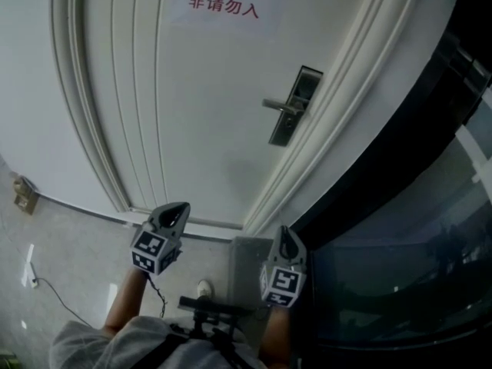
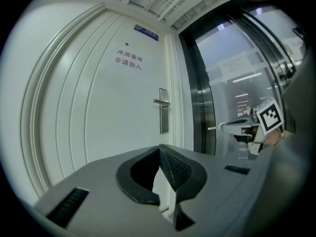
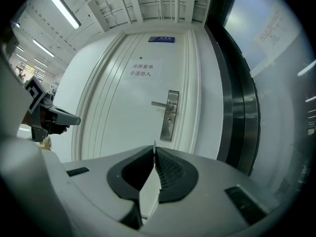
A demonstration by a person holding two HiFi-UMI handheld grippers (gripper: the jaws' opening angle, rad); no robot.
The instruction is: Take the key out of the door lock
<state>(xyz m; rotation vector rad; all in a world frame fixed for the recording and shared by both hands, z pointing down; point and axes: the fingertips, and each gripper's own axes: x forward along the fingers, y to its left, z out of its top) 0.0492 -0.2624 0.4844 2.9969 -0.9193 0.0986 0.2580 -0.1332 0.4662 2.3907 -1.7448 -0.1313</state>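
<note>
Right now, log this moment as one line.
left gripper: shut, empty | right gripper: shut on key | door lock: no key showing | both clear of door

Red "库房重地 非请勿入" on door (image 1: 192, 129)

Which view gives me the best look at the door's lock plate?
The right gripper view: the silver metal lock plate with lever handle sits near centre, facing the camera, its keyhole visible. In the left gripper view the plate is smaller and side-on; in the head view the plate is tilted, seen from above.
</note>
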